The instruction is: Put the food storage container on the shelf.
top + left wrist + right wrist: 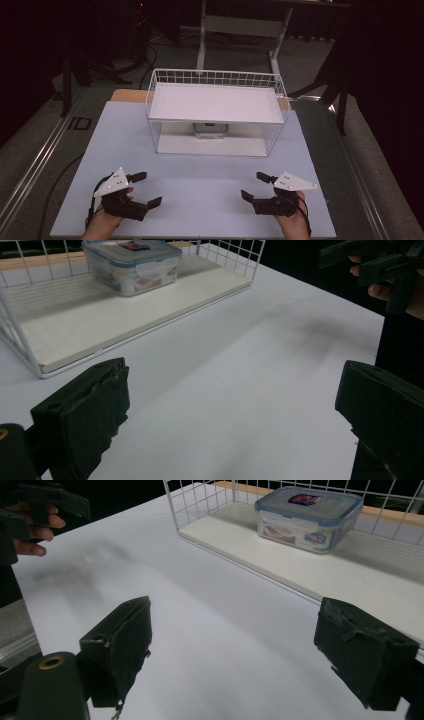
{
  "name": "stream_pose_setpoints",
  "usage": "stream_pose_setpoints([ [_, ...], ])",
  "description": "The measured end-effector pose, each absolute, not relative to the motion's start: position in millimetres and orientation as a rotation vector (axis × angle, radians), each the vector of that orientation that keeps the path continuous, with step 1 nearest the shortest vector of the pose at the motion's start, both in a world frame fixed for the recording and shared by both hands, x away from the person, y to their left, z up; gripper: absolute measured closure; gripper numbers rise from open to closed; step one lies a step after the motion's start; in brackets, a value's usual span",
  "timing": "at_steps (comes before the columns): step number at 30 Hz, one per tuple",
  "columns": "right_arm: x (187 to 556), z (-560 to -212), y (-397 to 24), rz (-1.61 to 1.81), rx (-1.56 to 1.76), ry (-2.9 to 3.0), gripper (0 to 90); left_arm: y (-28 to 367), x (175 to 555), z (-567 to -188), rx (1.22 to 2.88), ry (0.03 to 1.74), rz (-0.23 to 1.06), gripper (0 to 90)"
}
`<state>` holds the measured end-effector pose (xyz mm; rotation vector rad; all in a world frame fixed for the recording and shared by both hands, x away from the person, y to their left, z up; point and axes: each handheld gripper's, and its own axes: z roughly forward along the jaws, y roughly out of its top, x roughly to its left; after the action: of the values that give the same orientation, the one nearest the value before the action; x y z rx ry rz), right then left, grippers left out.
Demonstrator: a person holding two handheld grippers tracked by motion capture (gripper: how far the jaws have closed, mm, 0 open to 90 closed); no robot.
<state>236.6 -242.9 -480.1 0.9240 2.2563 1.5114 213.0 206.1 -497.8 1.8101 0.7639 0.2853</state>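
Two-handed, hovering low over the near part of the table: keeping the left gripper spread wide and holding nothing, and keeping the right gripper spread just as wide, also empty. Angling both inward, across bare tabletop. Looking ahead of the jaws and inward from each gripper, toward the open front of the wire basket. Finding the lidded plastic container well beyond both grippers, sitting deep on the basket's lower floor, under the white upper shelf and close to the back wire. Lying apparently with its long side across the reach, not along it. Judging the right gripper a shade nearer, though sitting almost midway between the two.
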Motion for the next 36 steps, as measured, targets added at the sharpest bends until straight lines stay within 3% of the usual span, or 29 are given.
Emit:
stream_pose_setpoints([
  [36, 257, -514, -264, 1.512, 0.969, 2.301, 15.4, 201, 217, -520, 1.794, 0.722, 0.218, 2.1],
])
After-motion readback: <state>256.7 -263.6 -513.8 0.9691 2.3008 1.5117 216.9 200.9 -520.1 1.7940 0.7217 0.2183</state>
